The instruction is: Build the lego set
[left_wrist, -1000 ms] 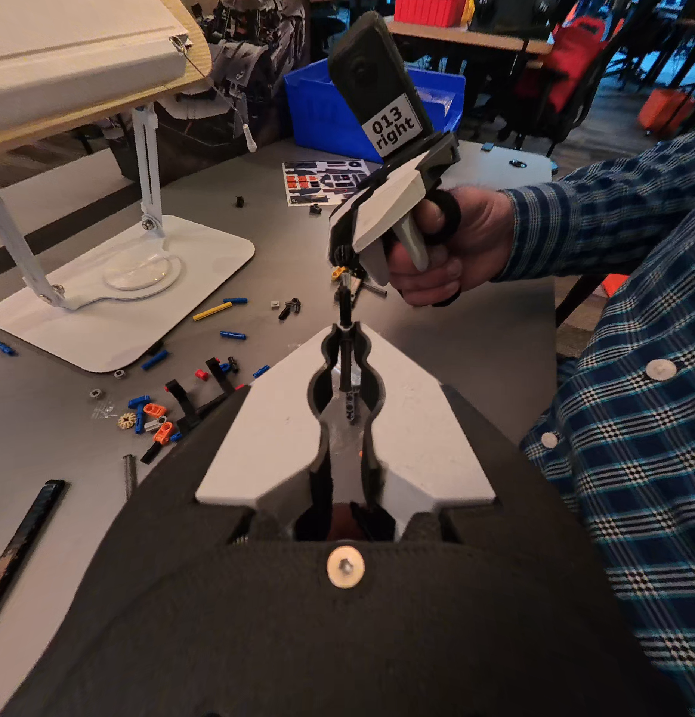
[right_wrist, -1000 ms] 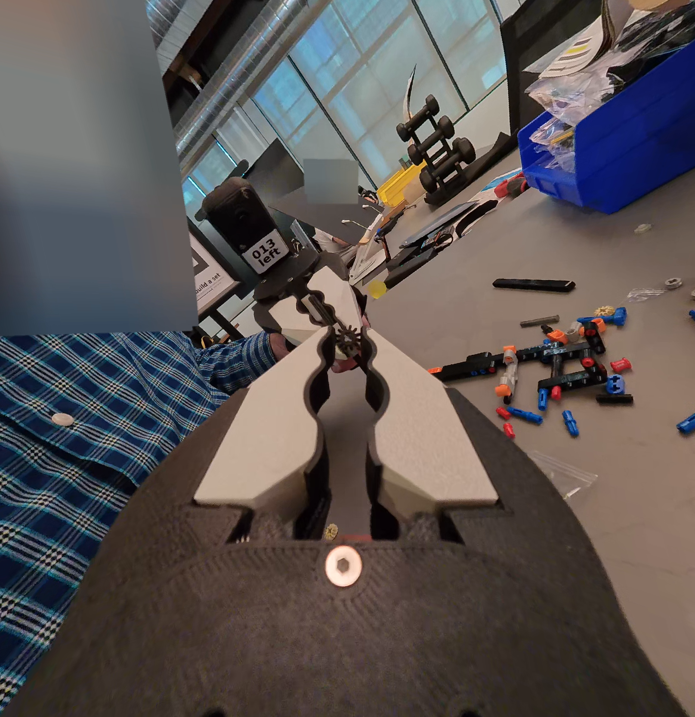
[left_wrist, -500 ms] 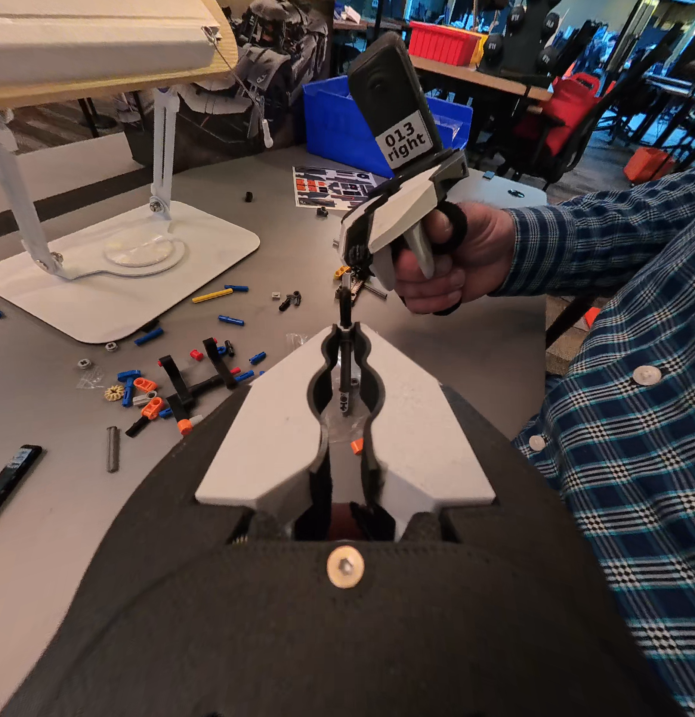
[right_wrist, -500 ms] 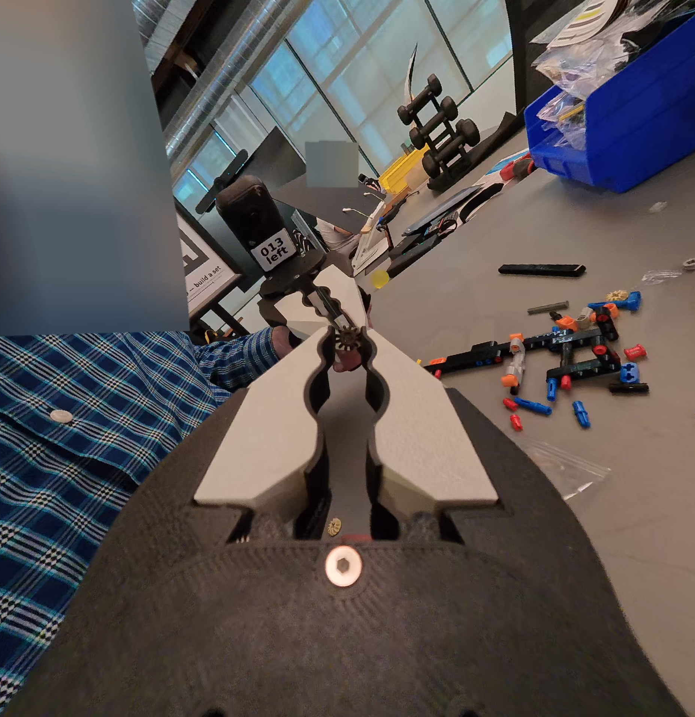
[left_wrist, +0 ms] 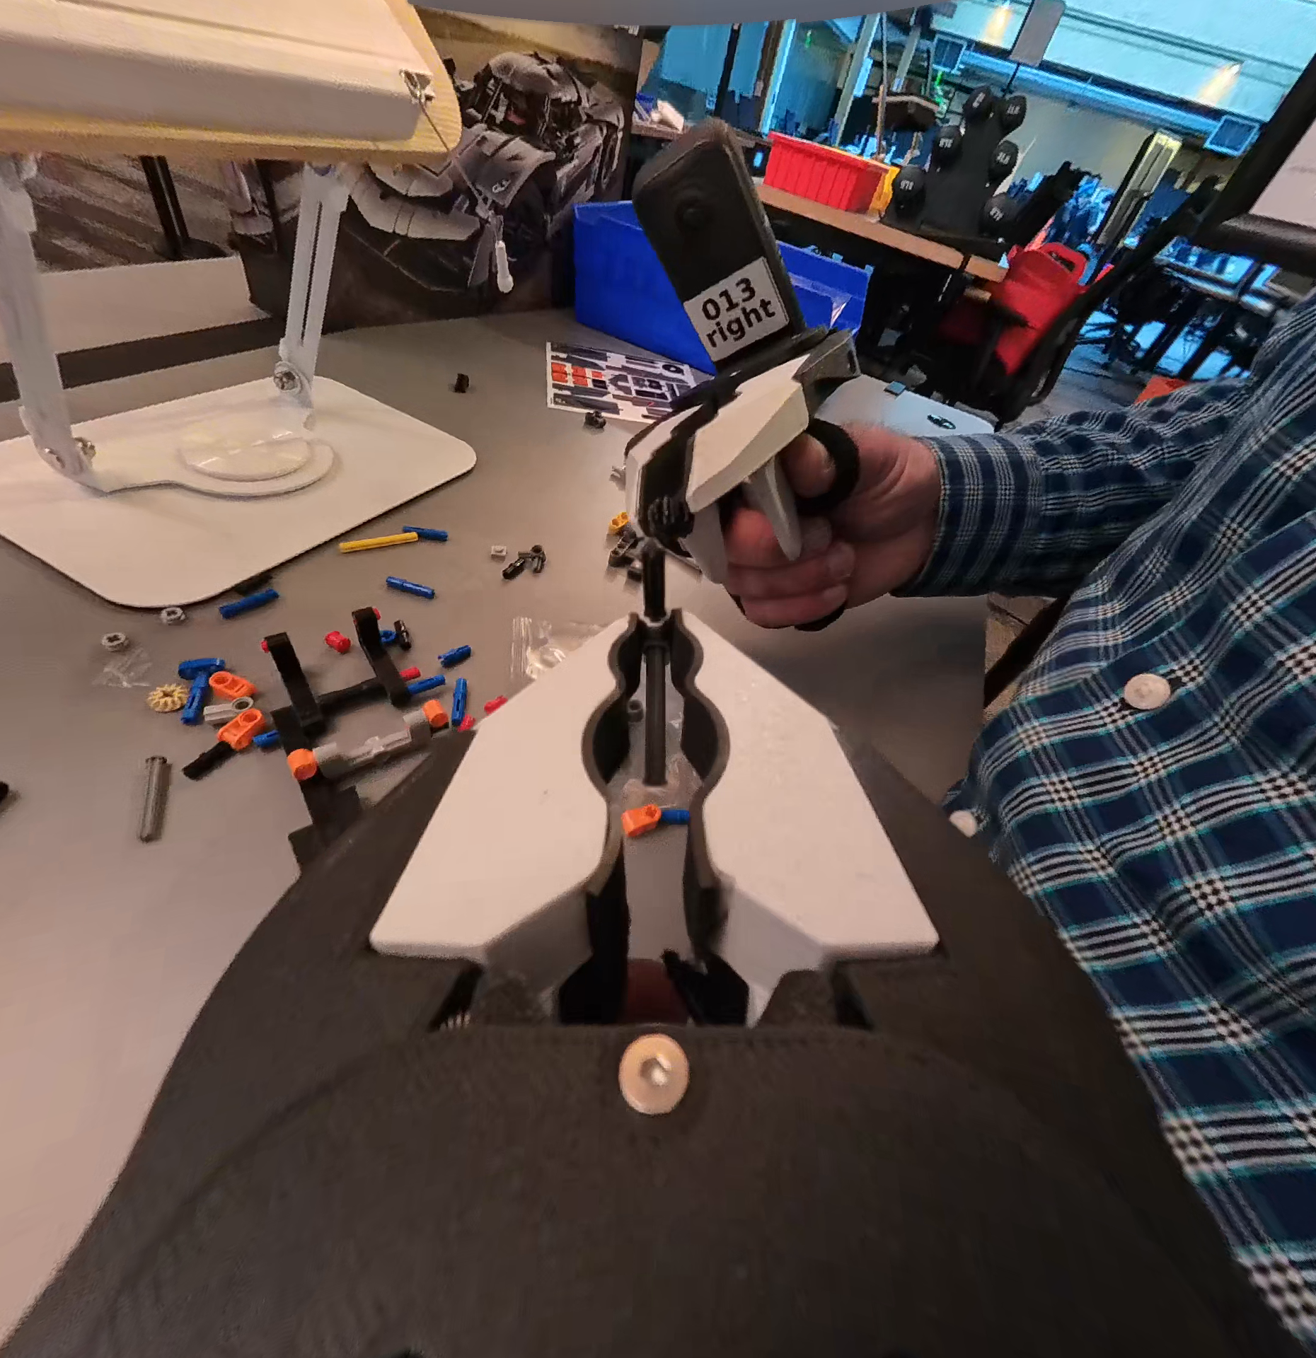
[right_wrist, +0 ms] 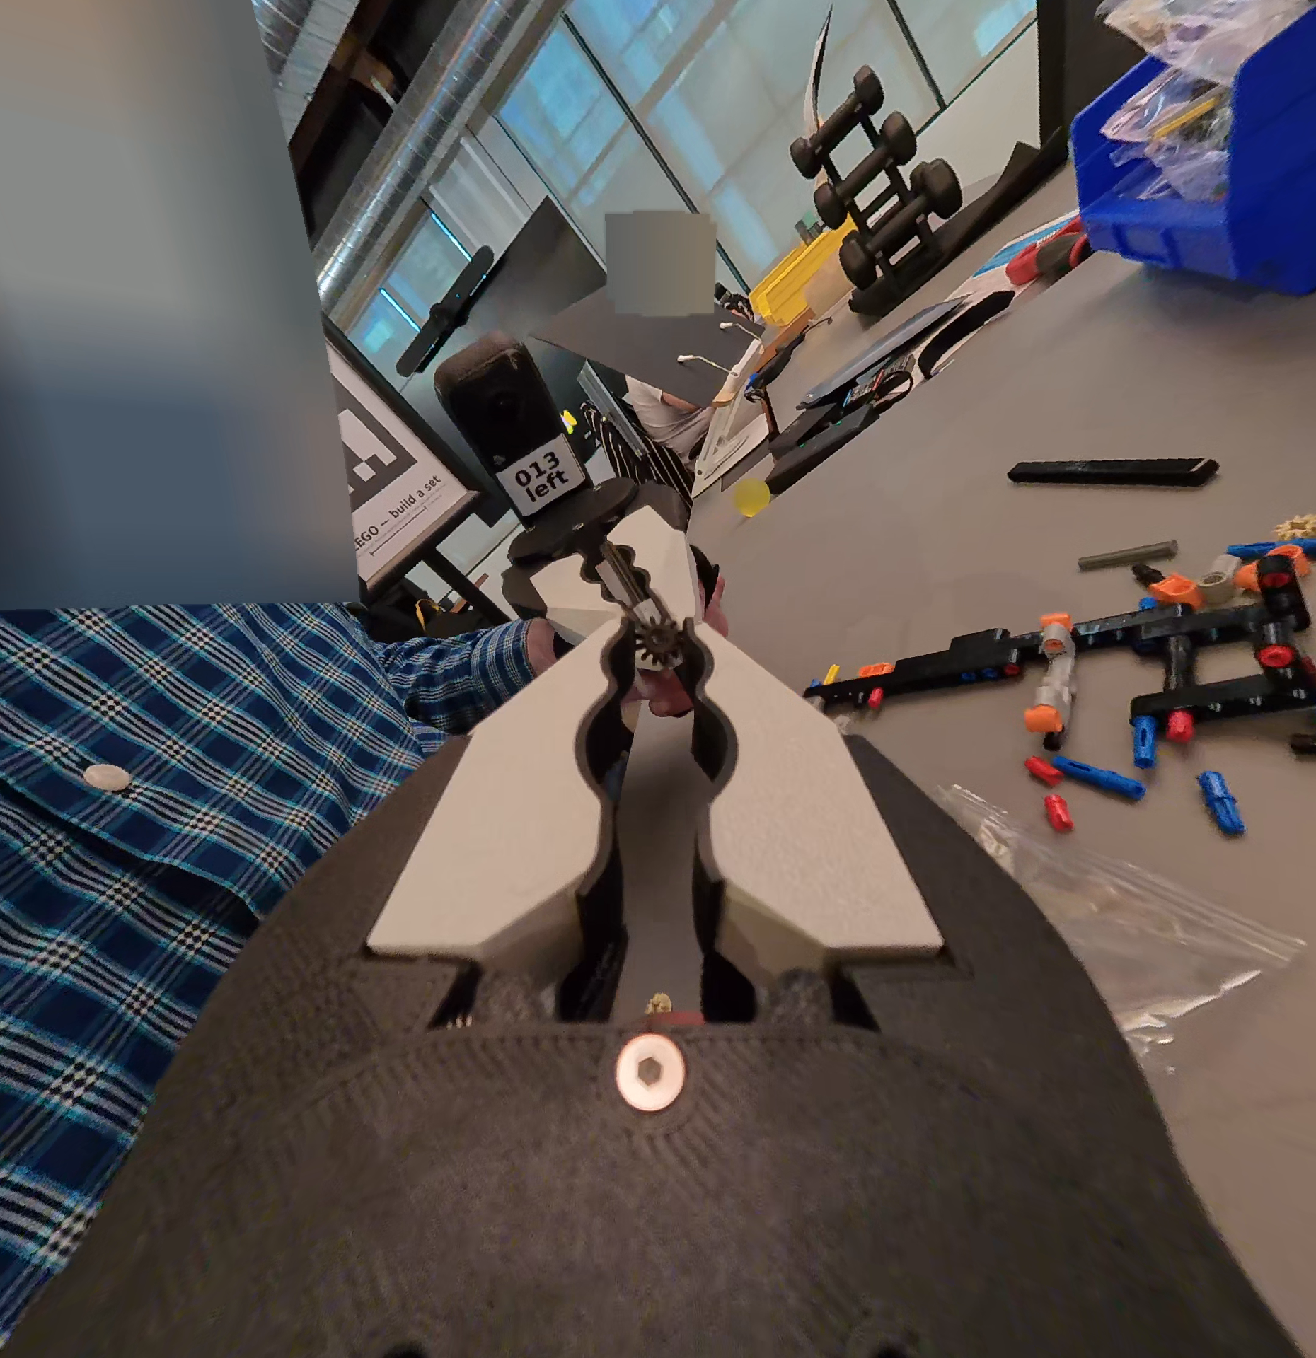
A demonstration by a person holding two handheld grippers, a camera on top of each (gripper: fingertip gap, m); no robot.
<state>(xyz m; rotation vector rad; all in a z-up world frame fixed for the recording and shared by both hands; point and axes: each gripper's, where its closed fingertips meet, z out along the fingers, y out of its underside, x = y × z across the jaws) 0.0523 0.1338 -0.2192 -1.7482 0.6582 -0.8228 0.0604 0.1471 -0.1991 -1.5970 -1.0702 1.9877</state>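
My left gripper [left_wrist: 653, 624] is shut on a black axle [left_wrist: 653, 705] that sticks out past its tips above the table. My right gripper [right_wrist: 659, 638] is shut on a small dark gear [right_wrist: 660, 641]. The two grippers meet tip to tip: the gear [left_wrist: 666, 514] sits at the far end of the axle, held by the right gripper [left_wrist: 659, 518] in a person's hand. The left gripper also shows in the right wrist view [right_wrist: 640, 595]. A partly built black frame [right_wrist: 1184, 647] with orange, red and blue parts lies on the grey table; it also shows in the left wrist view [left_wrist: 331, 698].
Loose blue, red and orange pins [left_wrist: 409, 586], a tan gear [left_wrist: 168, 697] and a grey axle [left_wrist: 154, 797] lie around the frame. A white stand base [left_wrist: 221, 485], a sticker sheet [left_wrist: 611, 378], a blue bin [right_wrist: 1228, 191] and a clear bag [right_wrist: 1125, 926] are on the table. Both grippers' tips are close together, under 4 cm apart.
Both grippers have stayed joined at axle and gear and shifted together; the views have tilted, so the frame and loose parts now show nearer the middle.
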